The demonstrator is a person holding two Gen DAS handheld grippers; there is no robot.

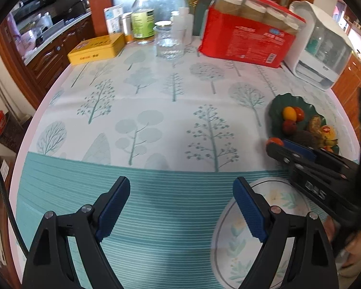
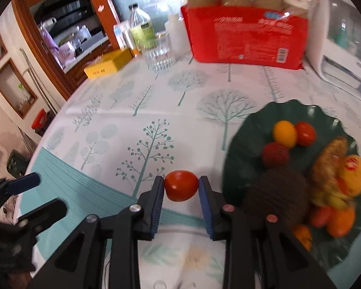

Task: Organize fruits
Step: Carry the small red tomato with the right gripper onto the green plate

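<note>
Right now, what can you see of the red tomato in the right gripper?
The tomato is small, round and glossy red, with no damage visible. It sits between the right gripper's blue pads, one pad against each side, near the fingertips. It is held above the tablecloth, left of the green plate and apart from it. The left wrist view shows only its top past a finger.

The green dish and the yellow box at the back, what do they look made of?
Green dish: looks like glazed ceramic or glossy plastic; its wavy rim shines, but the look leaves it open. Yellow box: probably painted tin, judging by the crisp edges, fitted lid and faint sheen.
</note>
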